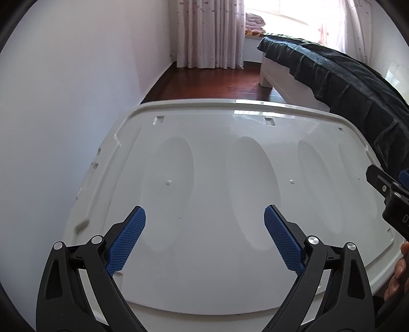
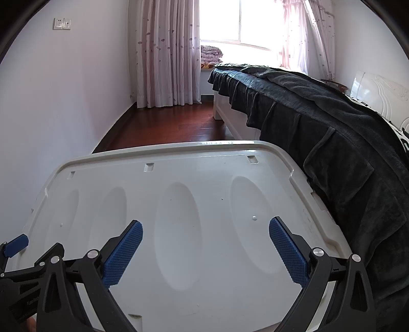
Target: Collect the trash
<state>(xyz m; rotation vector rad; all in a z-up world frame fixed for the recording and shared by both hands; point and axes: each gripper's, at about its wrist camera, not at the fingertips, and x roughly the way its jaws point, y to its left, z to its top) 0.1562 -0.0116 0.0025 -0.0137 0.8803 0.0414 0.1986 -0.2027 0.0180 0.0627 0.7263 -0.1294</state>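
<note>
both grippers, left (image 1: 205, 214) and right (image 2: 205, 228), hover with jaws spread wide, holding nothing, over a white plastic lid (image 1: 217, 158) beside a dark-covered bed (image 2: 319, 107).

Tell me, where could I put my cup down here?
The white lid is bare between the left gripper and right gripper out to its far rim. The wood floor between wall and bed looks free. The lid's right edge crowds the blanket.

Both grippers hang over the lid (image 2: 194, 204), left gripper (image 1: 204, 237) beside right gripper (image 2: 205, 251). Bed (image 2: 319, 122) runs along the lid's right, wall (image 2: 64, 102) on its left. Floor (image 2: 173, 127), curtains (image 2: 166, 56) and window (image 2: 240, 23) lie beyond.
</note>
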